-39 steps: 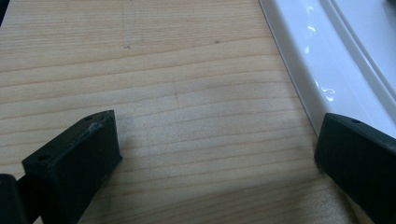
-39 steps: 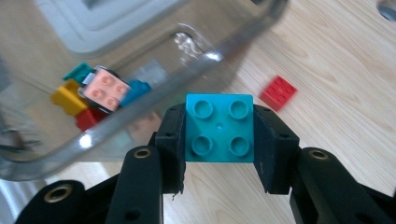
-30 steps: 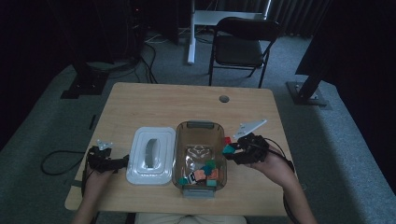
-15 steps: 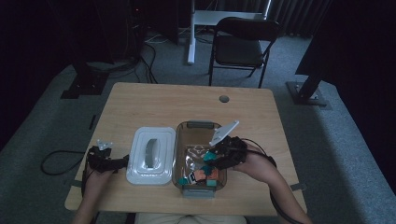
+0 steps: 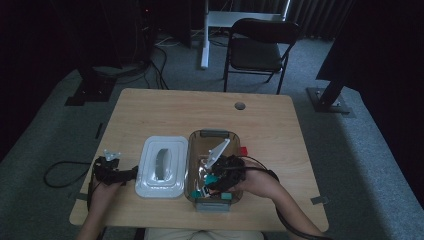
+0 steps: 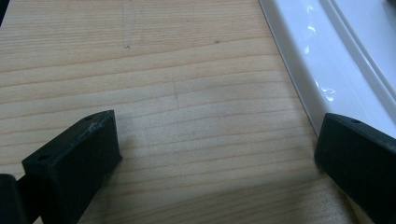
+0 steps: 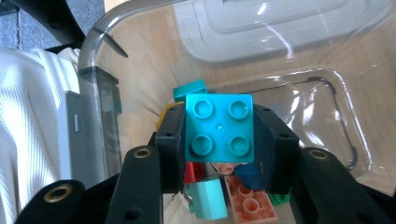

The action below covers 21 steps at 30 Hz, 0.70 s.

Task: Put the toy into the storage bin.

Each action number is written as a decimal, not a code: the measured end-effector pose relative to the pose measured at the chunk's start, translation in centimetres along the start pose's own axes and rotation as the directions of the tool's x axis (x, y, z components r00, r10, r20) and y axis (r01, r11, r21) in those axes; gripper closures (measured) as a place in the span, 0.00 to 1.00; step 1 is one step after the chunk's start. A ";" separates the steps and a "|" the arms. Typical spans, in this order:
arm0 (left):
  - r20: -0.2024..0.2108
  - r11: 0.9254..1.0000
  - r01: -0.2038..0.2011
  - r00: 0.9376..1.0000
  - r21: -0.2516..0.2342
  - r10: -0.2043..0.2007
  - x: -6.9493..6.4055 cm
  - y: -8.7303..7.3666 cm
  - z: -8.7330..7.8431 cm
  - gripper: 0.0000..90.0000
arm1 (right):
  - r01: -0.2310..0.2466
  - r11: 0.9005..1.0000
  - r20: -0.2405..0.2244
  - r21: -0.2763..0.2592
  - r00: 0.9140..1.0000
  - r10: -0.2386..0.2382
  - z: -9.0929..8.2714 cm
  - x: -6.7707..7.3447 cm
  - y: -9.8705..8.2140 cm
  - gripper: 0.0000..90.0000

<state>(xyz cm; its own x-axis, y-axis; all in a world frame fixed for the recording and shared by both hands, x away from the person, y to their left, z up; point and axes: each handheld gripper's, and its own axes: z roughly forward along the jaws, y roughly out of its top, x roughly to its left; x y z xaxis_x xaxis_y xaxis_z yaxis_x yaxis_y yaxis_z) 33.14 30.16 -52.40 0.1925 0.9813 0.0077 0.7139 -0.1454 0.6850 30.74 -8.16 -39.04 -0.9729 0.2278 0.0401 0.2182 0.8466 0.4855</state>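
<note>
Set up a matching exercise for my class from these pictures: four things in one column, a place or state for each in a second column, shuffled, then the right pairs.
Things
1. teal brick
2. white lid
3. left gripper
4. red brick

Places or states
A. on the table just right of the clear bin
B. open over bare wood
C. clamped in the right gripper
D. lying left of the bin

Pairs: 1-C, 2-D, 3-B, 4-A

far tabletop (image 5: 200,112) lies open; lid (image 5: 162,167) flanks bin (image 5: 212,136).
</note>
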 end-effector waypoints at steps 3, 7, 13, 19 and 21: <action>0.000 1.000 0.000 1.000 0.000 0.000 0.0 0.0 0.0 0.01 | -0.010 1.000 -0.018 0.018 1.000 0.010 0.8 -0.2 0.1 0.65; 0.000 1.000 0.000 1.000 0.000 0.000 0.0 0.0 0.0 0.01 | 0.013 0.998 -0.038 0.066 0.999 -0.010 1.6 0.1 0.1 0.65; 0.000 1.000 0.000 1.000 0.000 0.000 0.0 0.0 0.0 0.01 | 0.032 0.995 -0.074 0.099 0.997 -0.025 2.6 0.1 0.0 0.65; 0.000 1.000 0.000 1.000 0.000 0.000 0.0 0.0 0.0 0.01 | 0.025 0.994 -0.082 0.110 0.996 -0.016 2.8 0.1 -0.1 0.63; 0.000 1.000 0.000 1.000 0.000 0.000 0.0 0.0 0.0 0.01 | 0.022 0.994 -0.089 0.108 0.996 -0.013 2.6 0.0 -0.1 0.61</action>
<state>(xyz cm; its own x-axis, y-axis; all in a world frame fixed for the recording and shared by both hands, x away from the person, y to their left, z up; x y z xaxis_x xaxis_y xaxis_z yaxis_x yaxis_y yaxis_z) 33.14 30.17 -52.40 0.1924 0.9813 0.0077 0.7139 -0.1453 0.6850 30.91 -6.94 -41.38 -0.9786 0.1734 0.1112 0.2034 0.8984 0.3891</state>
